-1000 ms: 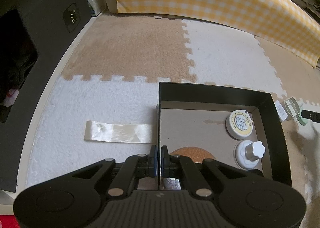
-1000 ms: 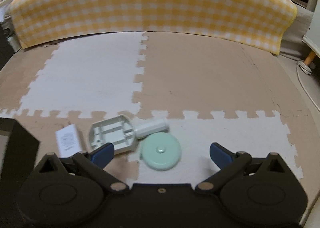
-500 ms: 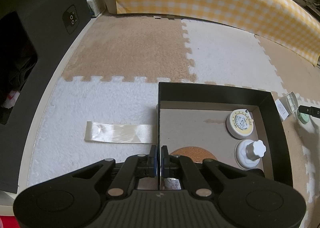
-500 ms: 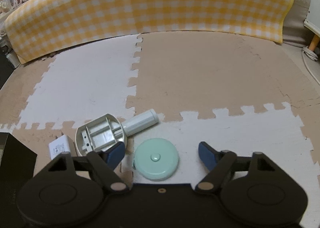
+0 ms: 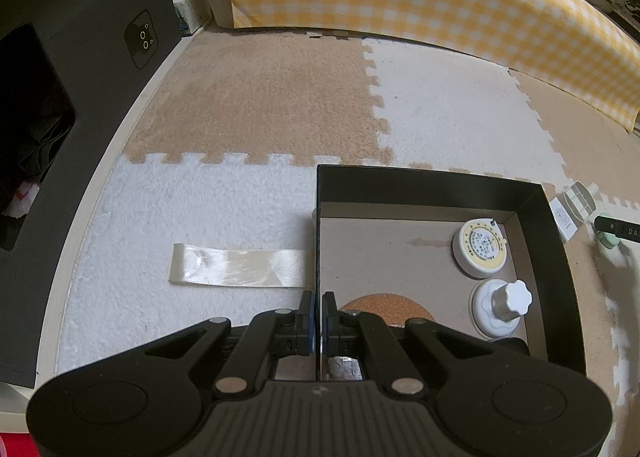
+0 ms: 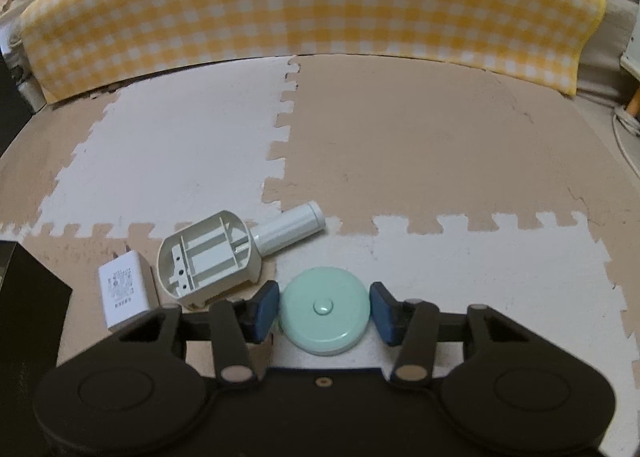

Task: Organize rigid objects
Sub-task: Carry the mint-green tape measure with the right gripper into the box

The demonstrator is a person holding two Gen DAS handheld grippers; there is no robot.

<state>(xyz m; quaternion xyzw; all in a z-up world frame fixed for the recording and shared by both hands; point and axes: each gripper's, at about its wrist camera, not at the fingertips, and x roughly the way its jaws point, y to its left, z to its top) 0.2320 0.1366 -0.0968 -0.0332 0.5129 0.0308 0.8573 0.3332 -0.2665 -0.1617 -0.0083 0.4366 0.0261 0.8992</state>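
My left gripper (image 5: 319,309) is shut on the left wall of a black box (image 5: 436,185). The box holds a white round tape measure (image 5: 481,245), a white knobbed lid (image 5: 500,309) and a cork coaster (image 5: 384,307). In the right wrist view my right gripper (image 6: 324,307) stands around a mint green round tape measure (image 6: 324,311) on the mat; its blue pads (image 6: 265,307) are at both sides of it, close to its rim. A white plastic handled part (image 6: 216,261) and a white charger plug (image 6: 124,289) lie just left.
A strip of clear tape (image 5: 240,271) lies on the white mat left of the box. A yellow checked cloth (image 6: 304,5) borders the far side. A black cabinet (image 5: 60,105) stands at left. The box corner (image 6: 28,297) shows at left in the right wrist view.
My right gripper has moved forward and down over the mint tape measure, and its jaws have narrowed around it. The left gripper has stayed shut on the box wall.
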